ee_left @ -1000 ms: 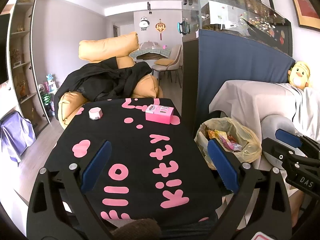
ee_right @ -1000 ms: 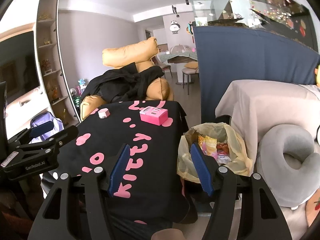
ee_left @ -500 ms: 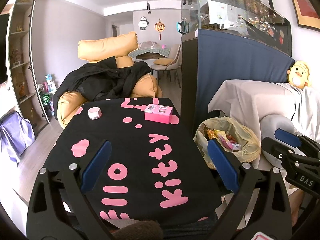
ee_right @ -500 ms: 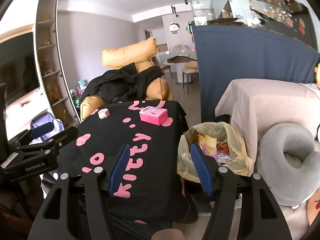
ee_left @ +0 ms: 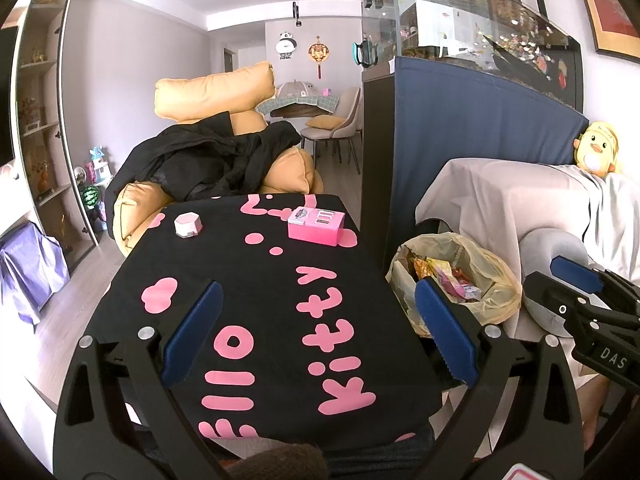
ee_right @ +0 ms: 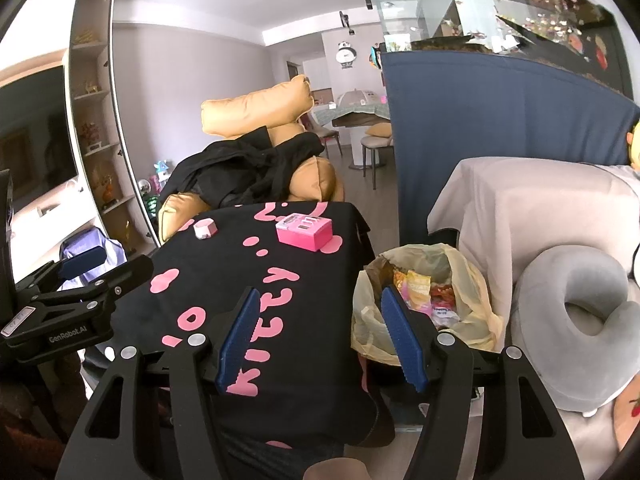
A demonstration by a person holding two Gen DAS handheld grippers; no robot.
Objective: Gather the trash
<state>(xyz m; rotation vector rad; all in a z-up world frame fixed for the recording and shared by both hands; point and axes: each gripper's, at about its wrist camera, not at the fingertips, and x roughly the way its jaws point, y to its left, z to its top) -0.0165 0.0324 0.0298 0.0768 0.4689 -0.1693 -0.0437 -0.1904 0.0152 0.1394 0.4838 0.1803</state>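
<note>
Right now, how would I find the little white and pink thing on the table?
Find the table under the black cloth with pink letters. At its far end sit two things: a bright pink rectangular box and, to its left near the corner, the small white six-sided box. It is paler, smaller and hexagonal.

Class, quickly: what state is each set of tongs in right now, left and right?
Left tongs: open, holding nothing, above the black tablecloth.
Right tongs: open, holding nothing, near the trash bag.
</note>
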